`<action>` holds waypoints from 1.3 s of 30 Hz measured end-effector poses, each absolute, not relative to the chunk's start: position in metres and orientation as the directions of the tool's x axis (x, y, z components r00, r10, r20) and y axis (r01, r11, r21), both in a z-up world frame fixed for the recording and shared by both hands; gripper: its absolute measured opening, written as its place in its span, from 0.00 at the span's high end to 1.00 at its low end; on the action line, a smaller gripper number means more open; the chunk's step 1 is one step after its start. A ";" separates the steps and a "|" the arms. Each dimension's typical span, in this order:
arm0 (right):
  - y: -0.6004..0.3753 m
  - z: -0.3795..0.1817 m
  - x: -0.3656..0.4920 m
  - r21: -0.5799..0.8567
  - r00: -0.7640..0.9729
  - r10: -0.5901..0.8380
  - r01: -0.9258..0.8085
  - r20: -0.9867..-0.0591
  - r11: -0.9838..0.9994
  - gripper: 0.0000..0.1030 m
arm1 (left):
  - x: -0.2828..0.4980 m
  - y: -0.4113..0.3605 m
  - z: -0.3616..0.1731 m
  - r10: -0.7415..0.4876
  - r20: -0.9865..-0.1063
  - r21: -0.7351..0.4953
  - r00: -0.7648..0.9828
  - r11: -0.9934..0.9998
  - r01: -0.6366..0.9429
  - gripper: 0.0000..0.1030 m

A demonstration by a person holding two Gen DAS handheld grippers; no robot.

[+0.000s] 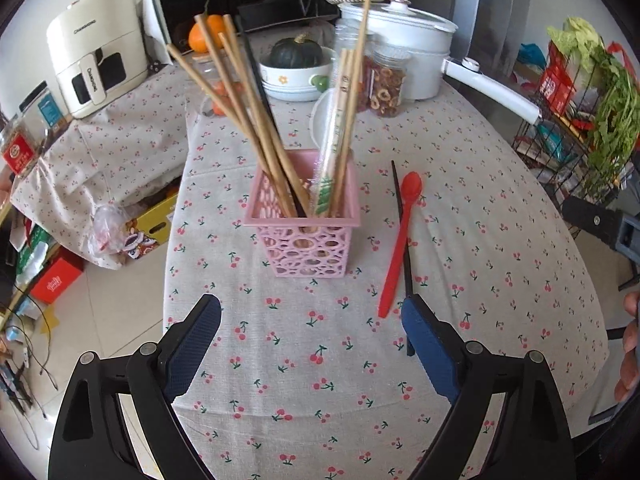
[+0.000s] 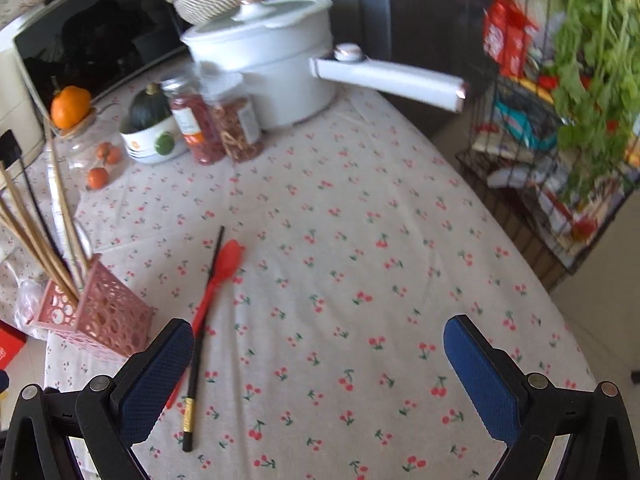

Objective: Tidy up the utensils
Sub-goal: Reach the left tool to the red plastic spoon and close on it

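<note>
Chopsticks are standing bunched in the pink holder mid-table, while a red spoon and black chopstick are lying just beside it. Left gripper and right gripper are both hanging wide apart, holding nothing.

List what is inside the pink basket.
The pink basket holds several wooden chopsticks, one black chopstick and a clear-wrapped pair. Their lower tips and the basket floor are hidden.
</note>
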State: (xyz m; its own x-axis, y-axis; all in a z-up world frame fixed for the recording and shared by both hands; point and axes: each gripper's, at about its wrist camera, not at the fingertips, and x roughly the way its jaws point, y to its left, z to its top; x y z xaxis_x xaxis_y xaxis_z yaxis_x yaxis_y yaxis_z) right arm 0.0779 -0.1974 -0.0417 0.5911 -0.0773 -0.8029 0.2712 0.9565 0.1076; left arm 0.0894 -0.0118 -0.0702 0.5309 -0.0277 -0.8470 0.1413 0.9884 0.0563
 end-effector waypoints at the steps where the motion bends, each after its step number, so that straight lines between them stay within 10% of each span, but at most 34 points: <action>1: -0.205 -0.041 0.080 0.116 0.588 -0.066 0.266 -0.806 0.957 0.01 | 0.088 -0.023 -0.073 -0.030 -0.851 0.072 0.524 0.982 0.173 0.09; 12: -0.283 -0.037 0.074 0.069 0.564 -0.110 0.287 -0.818 0.956 0.01 | 0.120 -0.107 -0.088 -0.084 -0.885 0.088 0.457 0.935 0.342 0.11; 17: -0.310 -0.040 0.070 0.117 0.551 -0.091 0.329 -0.829 0.937 0.01 | 0.160 -0.125 -0.086 -0.147 -0.907 -0.007 0.394 0.942 0.334 0.44; 25: -0.321 -0.037 0.076 0.146 0.561 -0.082 0.350 -0.824 0.925 0.01 | 0.226 -0.129 -0.111 -0.137 -0.934 -0.059 0.329 0.970 0.236 0.71; 39: -0.328 -0.045 0.087 0.214 0.546 -0.021 0.363 -0.838 0.907 0.01 | 0.266 -0.143 -0.156 -0.033 -0.961 0.033 0.273 0.972 0.231 0.73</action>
State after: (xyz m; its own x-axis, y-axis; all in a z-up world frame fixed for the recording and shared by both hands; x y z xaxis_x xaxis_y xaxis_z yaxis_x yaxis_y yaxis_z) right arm 0.0870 -0.3283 -0.0455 0.5459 -0.0212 -0.8376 0.3633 0.9068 0.2138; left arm 0.2661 -0.1427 -0.1559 0.2730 -0.0325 -0.9615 0.2309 0.9724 0.0327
